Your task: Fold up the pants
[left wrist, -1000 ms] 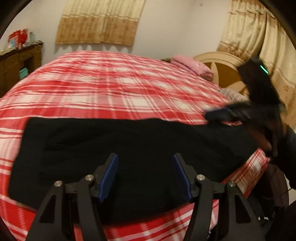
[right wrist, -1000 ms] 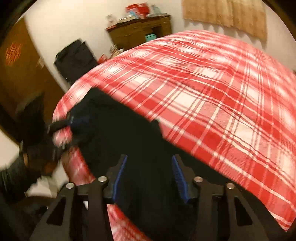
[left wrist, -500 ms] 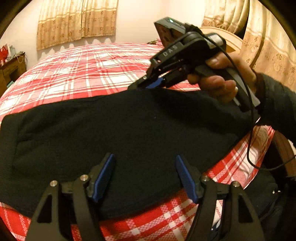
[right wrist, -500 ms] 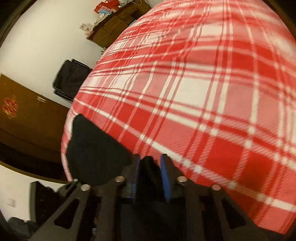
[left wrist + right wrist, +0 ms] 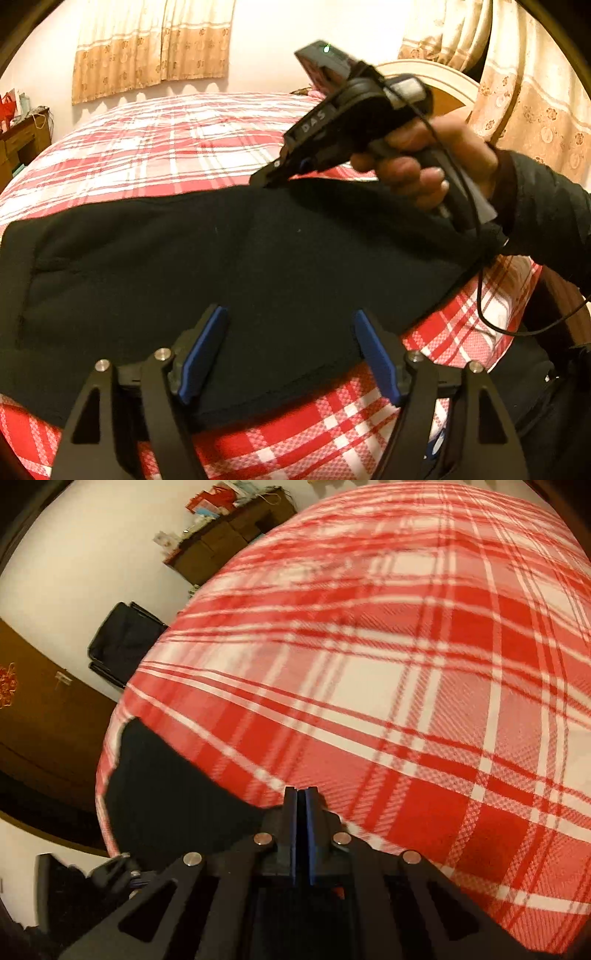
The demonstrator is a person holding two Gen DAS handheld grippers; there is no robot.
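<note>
Under the opening left gripper (image 5: 291, 350) lie pants (image 5: 221, 266) (right gripper (image 5: 275, 175) clamps far edge)

matt black cloth pants (image 5: 258, 266) (fleecy) — woven bedspread (image 5: 406, 686)

right gripper (image 5: 303, 797) come down, jaws closed at far edge of pants (image 5: 258, 266), left gripper (image 5: 291, 350) jaws opening

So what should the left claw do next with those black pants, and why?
Probably close the left gripper on the near edge of the pants. Its jaws are opening over the cloth, gripping nothing, while the right gripper looks already pinched shut on the far edge.
</note>
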